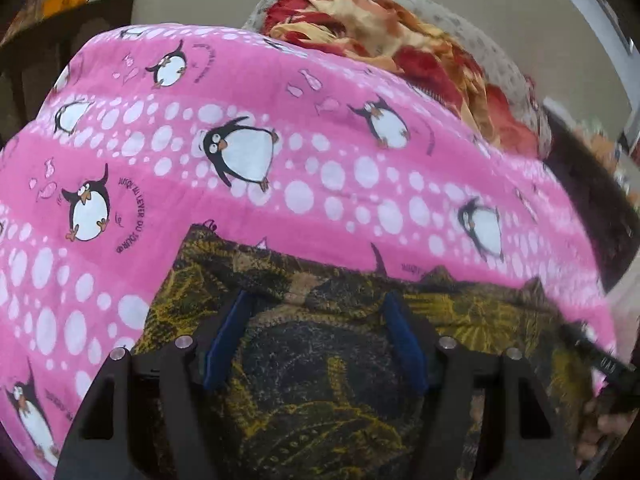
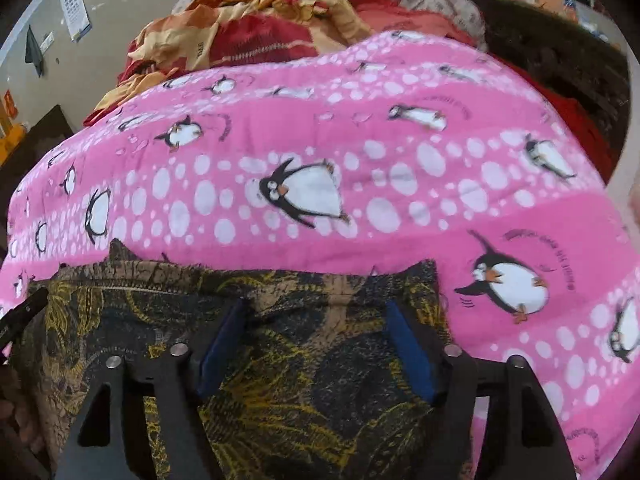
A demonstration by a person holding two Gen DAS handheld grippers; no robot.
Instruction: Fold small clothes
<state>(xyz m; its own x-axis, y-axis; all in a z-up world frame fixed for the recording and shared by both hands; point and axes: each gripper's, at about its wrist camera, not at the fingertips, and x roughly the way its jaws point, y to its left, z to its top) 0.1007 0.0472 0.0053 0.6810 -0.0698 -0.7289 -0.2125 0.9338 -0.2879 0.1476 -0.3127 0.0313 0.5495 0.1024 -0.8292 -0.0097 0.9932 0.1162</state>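
In the left wrist view, the left gripper point(image 1: 316, 304) has its two blue-padded fingers point(image 1: 226, 340) spread wide apart, pinching nothing. Directly beneath and between the fingers lies the dark patterned garment point(image 1: 320, 380), a small piece of black cloth with yellow leaf-like print and a brownish band along its far edge. The fingertips reach up to that band, and whether they touch the cloth cannot be told. The garment rests on a pink penguin sheet point(image 1: 280, 140) with white dots, which stretches ahead of the claw and off to both sides. Beyond the sheet, farther ahead and to the right of the claw, sits a crumpled red and orange cloth point(image 1: 400, 40) on a pale speckled cover point(image 1: 500, 52). At the lower right edge, part of the other black tool point(image 1: 600, 360) slants in over the garment's right end.

In the right wrist view, the right gripper point(image 2: 316, 306) is likewise spread open, its blue pads point(image 2: 412, 356) standing apart with nothing clamped between them. The dark patterned garment point(image 2: 280, 380) fills the space under and between the fingers and runs out to the left of the claw, its far brownish hem just ahead of the fingertips. The pink penguin sheet point(image 2: 320, 140) lies ahead and to the right. The red and orange cloth point(image 2: 240, 32) is piled farther ahead, toward the left. A black tool tip point(image 2: 24, 312) shows at the far left edge, over the garment's left end.
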